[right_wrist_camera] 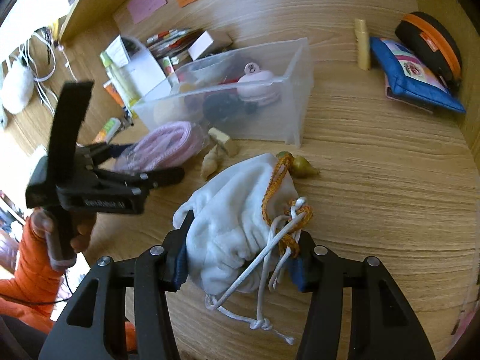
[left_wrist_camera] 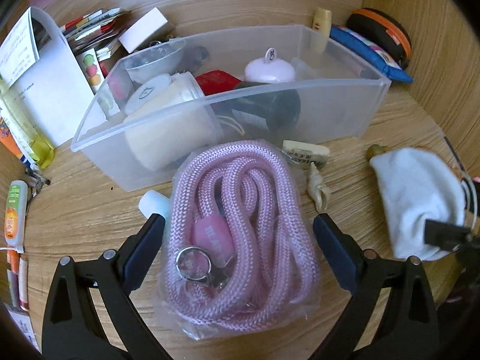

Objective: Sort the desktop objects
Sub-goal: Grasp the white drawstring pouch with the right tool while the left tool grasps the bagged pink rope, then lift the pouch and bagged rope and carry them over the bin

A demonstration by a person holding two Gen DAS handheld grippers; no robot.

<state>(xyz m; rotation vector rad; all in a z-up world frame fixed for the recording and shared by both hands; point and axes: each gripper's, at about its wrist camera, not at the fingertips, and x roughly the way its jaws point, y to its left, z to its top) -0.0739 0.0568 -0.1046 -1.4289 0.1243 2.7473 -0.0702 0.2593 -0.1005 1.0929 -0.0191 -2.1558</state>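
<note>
Lying on the wooden desk [left_wrist_camera: 75, 219] just in front of the translucent plastic bin [left_wrist_camera: 228, 114], a coiled pink braided rope [left_wrist_camera: 240, 231] sits sealed in a clear crinkled bag, with a metal ring and clasp and a pink tag showing through the plastic. The left gripper [left_wrist_camera: 238, 228] stands wide open around this packet, one finger on each side, neither clearly pressing it. To the right, a white velvety drawstring pouch [right_wrist_camera: 237, 225] rests on the desk, soft and wrinkled, with white cords knotted at their ends and an orange braided cord tangled across its neck. The right gripper [right_wrist_camera: 243, 258] straddles the pouch's gathered end, its blue-padded fingers against the fabric on both sides; whether they are squeezing it cannot be told. A small seashell [left_wrist_camera: 318, 192] and an eraser [left_wrist_camera: 306, 150] lie between the rope packet and the bin. Inside the bin are a pink macaron-shaped case [left_wrist_camera: 268, 70], a cream cylinder [left_wrist_camera: 168, 114] and a dark round object [left_wrist_camera: 270, 108].
</note>
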